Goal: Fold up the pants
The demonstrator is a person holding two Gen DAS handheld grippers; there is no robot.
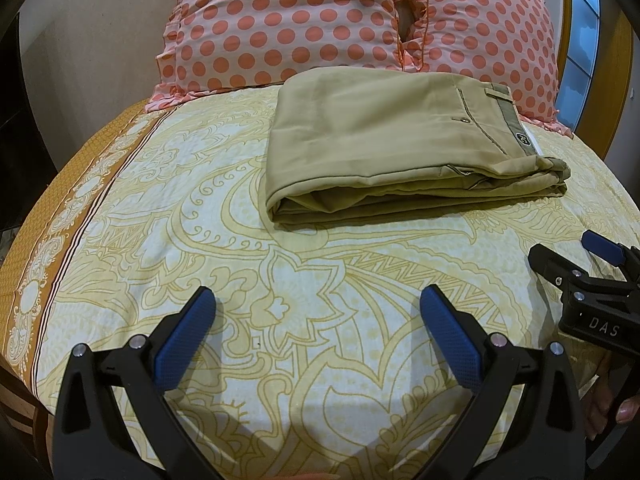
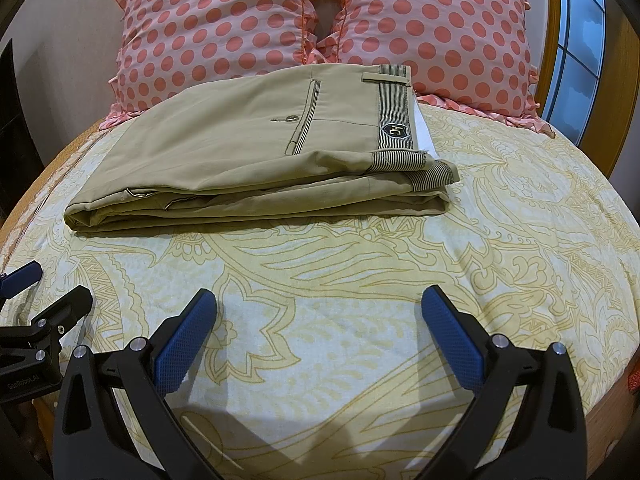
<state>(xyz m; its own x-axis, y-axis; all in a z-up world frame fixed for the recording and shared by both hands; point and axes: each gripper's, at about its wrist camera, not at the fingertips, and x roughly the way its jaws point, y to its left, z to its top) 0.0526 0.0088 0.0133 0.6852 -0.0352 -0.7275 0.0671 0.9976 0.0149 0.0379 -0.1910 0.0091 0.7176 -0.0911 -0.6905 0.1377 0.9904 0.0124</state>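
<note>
Pants [image 2: 248,148] sit folded in one flat khaki bundle on our bedsheet [image 2: 360,320], long axis running left to right, striped waistband [image 2: 394,108] at the right end and the rounded fold at the left. We count one pair of pants, two polka-dot pillows [image 2: 224,20] just behind it, the far edge of the bundle touching them. Our left gripper [image 1: 318,304] hovers low over the yellow-patterned sheet with its blue pads [image 1: 180,348] spread wide, holding nothing. Our right gripper [image 2: 320,304] is likewise wide open and empty, near the sheet and short of the bundle. Between both grippers and the pants we see only bare sheet. A window [image 2: 580,40] shows at far right.
</note>
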